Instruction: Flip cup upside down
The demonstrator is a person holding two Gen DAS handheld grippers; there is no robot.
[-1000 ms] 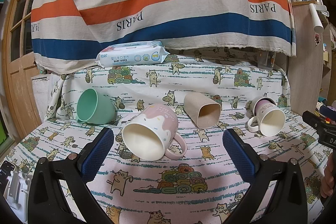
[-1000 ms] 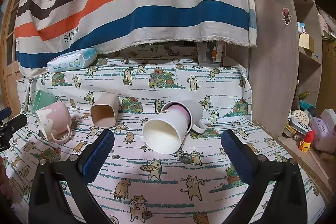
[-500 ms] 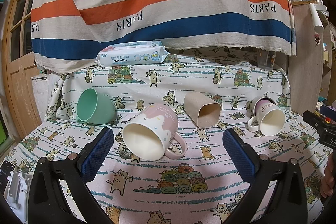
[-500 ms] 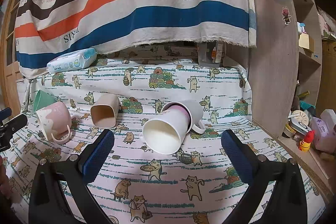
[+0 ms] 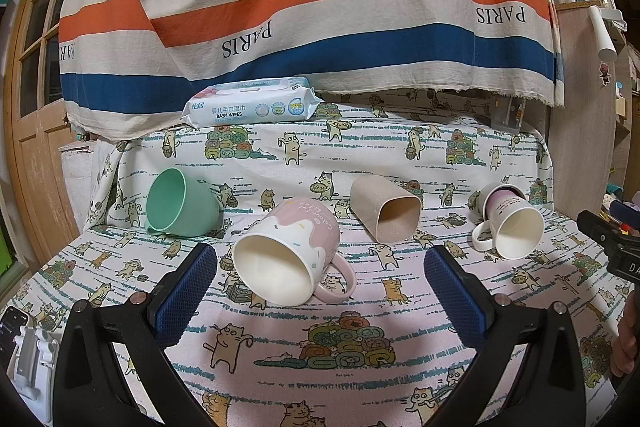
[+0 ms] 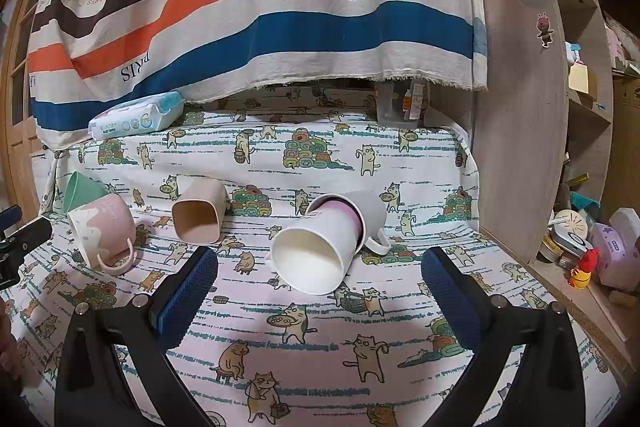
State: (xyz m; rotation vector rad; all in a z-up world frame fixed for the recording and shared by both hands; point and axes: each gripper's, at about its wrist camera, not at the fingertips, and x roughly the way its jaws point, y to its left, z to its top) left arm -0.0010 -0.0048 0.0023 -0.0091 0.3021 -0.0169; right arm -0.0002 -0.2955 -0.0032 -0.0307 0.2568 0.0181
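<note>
Several cups lie on their sides on the cat-print cloth. A pink and white mug (image 5: 288, 253) lies with its mouth toward my open, empty left gripper (image 5: 320, 287), just beyond its fingertips. A white mug with a purple band (image 6: 324, 243) lies with its mouth toward my open, empty right gripper (image 6: 320, 287), just beyond its fingertips. A beige square tumbler (image 5: 386, 213) and a green cup (image 5: 176, 203) lie further back. The pink mug (image 6: 104, 231), tumbler (image 6: 200, 211) and green cup (image 6: 78, 191) also show in the right wrist view, and the white mug (image 5: 510, 227) in the left.
A pack of baby wipes (image 5: 250, 107) rests on the raised back ledge under a striped hanging cloth (image 5: 300, 7). A wooden shelf unit (image 6: 532, 147) with small items stands at the right. A phone on a stand (image 5: 16, 339) sits at the lower left.
</note>
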